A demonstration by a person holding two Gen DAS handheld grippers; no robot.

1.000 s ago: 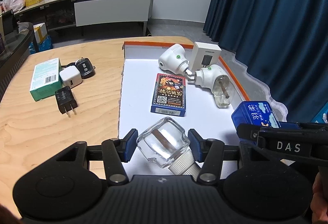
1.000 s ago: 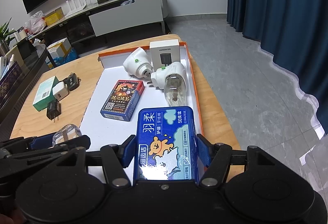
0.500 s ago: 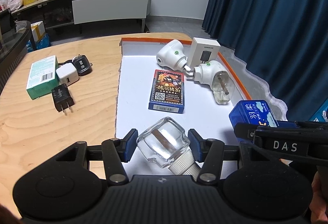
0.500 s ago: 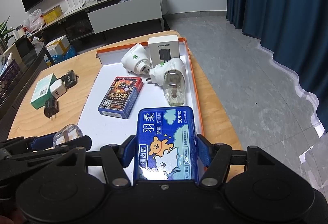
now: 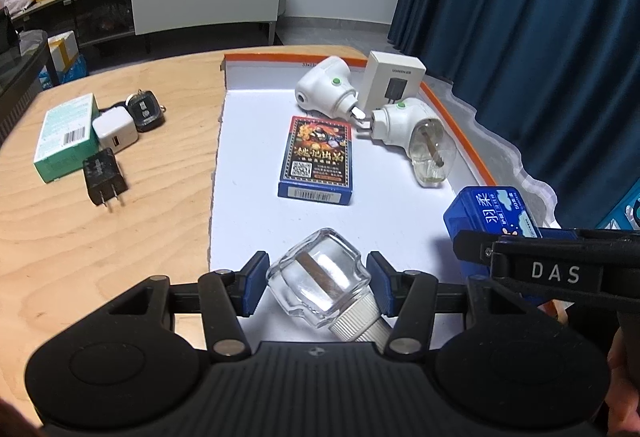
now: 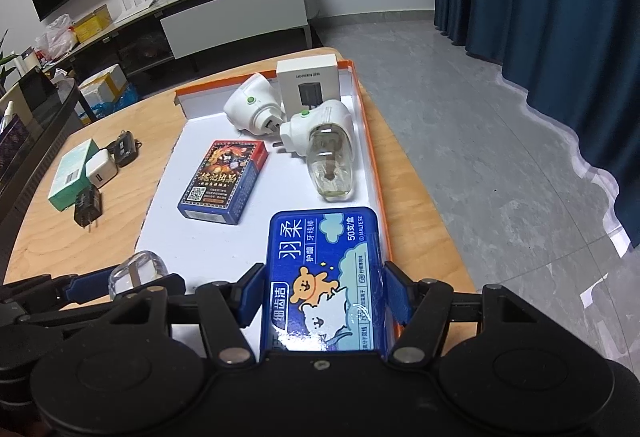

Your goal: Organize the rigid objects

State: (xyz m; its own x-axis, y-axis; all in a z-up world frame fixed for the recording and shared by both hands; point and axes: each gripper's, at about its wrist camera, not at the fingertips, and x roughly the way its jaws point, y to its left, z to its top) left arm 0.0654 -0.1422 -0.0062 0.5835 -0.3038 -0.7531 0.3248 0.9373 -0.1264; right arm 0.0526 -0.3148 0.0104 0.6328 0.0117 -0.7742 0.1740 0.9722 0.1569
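My left gripper (image 5: pixel 317 287) is shut on a clear glass bottle (image 5: pixel 318 287) with a white ribbed cap, held above the near end of the white tray (image 5: pixel 248 165). The bottle also shows in the right wrist view (image 6: pixel 136 271). My right gripper (image 6: pixel 323 297) is shut on a blue floss-pick box (image 6: pixel 324 277), held over the tray's near right corner; the box also shows in the left wrist view (image 5: pixel 492 217). In the tray lie a card box (image 5: pixel 318 161), two white plug-in devices (image 5: pixel 326 89) (image 5: pixel 404 125) and a white charger box (image 5: pixel 394 81).
On the wooden table (image 5: pixel 100 237) left of the tray sit a green box (image 5: pixel 66 137), a white charger (image 5: pixel 114 129), a black plug adapter (image 5: pixel 104 181) and a black key fob (image 5: pixel 146 111). The tray has an orange rim (image 6: pixel 372 141). A blue curtain hangs on the right.
Both grippers have drawn back and risen slightly with their objects still held; the table items look a little farther away. Nothing was let go.
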